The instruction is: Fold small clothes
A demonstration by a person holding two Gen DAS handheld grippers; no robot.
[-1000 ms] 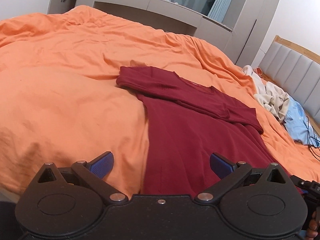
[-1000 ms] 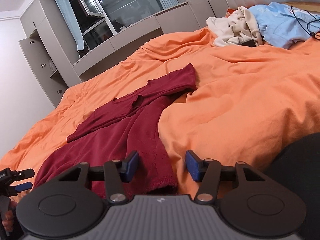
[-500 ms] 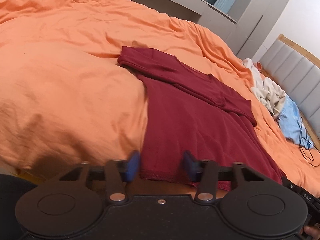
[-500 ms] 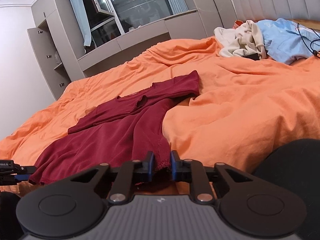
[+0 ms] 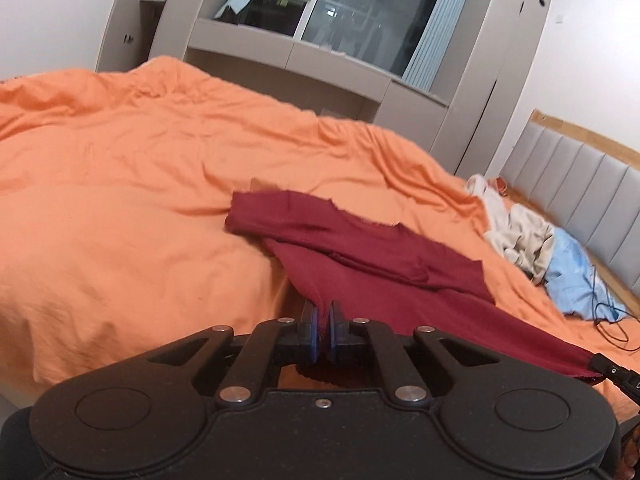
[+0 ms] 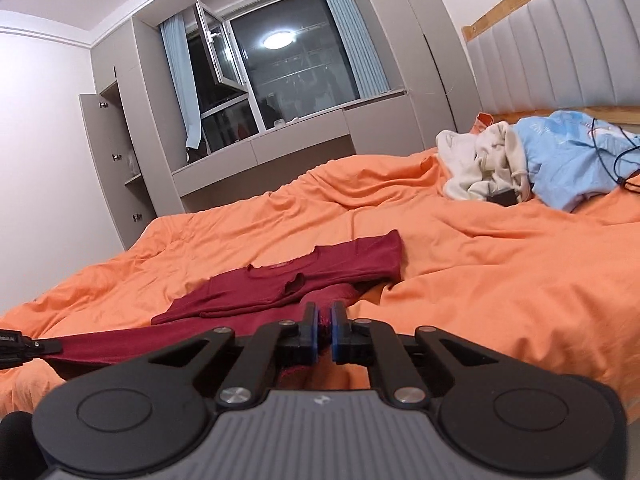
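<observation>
- Orange bedding fills both views, with grey cabinets and a dark window behind.
- Maroon shirt lies mid-bed, sleeves already folded in; its hem, flat a second ago, is now lifted and taut.
- Left gripper and right gripper have both closed their jaws on the hem corners, so a bottom-to-top fold looks ready.
- Only the right view shows the clothes pile clearly, at 2 o'clock.

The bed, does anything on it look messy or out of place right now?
Yes: cream clothes and a blue garment lie crumpled by the headboard, with a black cable trailing across the blue one. The orange duvet is rumpled.
</observation>
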